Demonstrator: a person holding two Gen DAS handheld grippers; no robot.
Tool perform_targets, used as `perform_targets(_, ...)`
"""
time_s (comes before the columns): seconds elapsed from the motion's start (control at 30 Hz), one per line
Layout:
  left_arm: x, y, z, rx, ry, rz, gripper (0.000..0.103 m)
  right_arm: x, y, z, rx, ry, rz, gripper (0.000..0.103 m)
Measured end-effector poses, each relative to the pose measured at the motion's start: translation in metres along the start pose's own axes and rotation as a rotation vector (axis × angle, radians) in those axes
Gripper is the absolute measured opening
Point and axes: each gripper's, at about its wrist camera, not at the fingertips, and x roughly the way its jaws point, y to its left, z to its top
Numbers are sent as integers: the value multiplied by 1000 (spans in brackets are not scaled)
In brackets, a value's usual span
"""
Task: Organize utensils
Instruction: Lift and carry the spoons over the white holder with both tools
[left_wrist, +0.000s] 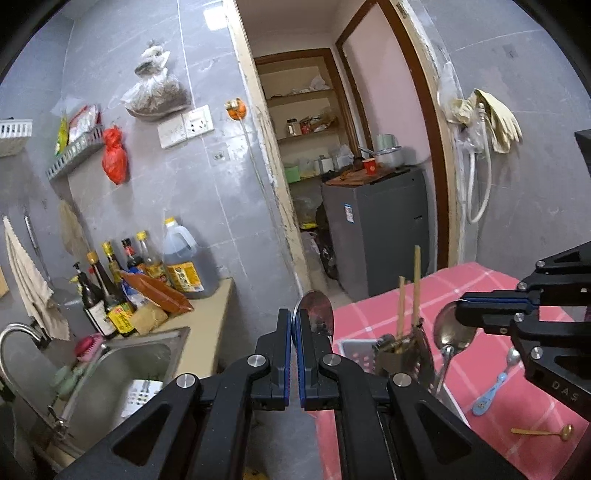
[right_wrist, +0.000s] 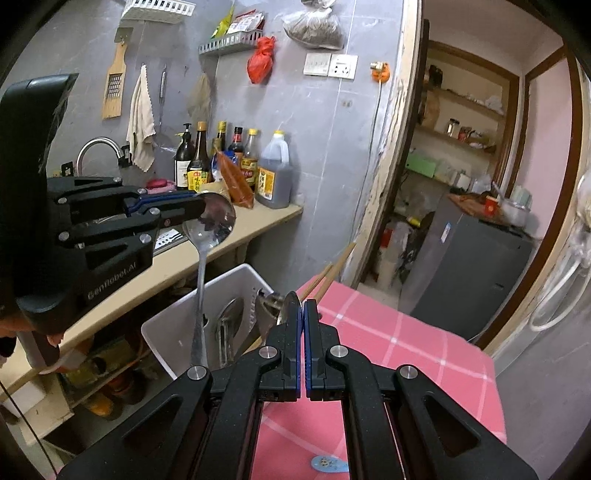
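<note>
My left gripper (left_wrist: 294, 317) is shut on the bowl of a large metal spoon (left_wrist: 318, 311); in the right wrist view that gripper (right_wrist: 192, 205) holds the spoon (right_wrist: 212, 221) with its handle hanging down into the white utensil basket (right_wrist: 236, 280). My right gripper (right_wrist: 302, 308) is shut on the bowl of a second metal spoon (right_wrist: 287, 308); the left wrist view shows that gripper (left_wrist: 461, 308) with its spoon (left_wrist: 452, 328) over the basket (left_wrist: 356, 352). Wooden chopsticks (left_wrist: 415, 288) and other utensils stand in the basket.
The basket sits on a pink checked tablecloth (right_wrist: 406, 350). A blue-handled small spoon (left_wrist: 495, 384) and a small wooden spoon (left_wrist: 543, 431) lie on the cloth. A counter with bottles (left_wrist: 147, 273) and a steel sink (left_wrist: 122, 373) are to the left. A doorway is behind.
</note>
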Motion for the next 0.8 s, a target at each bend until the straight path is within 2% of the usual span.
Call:
perform_targets(0.17, 3, 1, -6, -36, 27, -47, 3, 4, -9, -10, 66, 20, 47, 2)
perform_targets(0.5, 6, 14, -20, -185, 106, -236, 8, 11, -30, -30, 202, 38, 115, 3)
perform_targets(0.67, 4, 20, -23, -240, 121, -275, 8, 7, -38, -33, 238, 24, 131, 4)
perform_targets(0.77, -1, 22, -21, -272, 108, -297, 14, 3, -41, -31, 252, 10, 129, 4)
perform_targets(0.8, -3, 23, -20, -278, 101, -300, 19, 1, -43, -30, 257, 2, 125, 4)
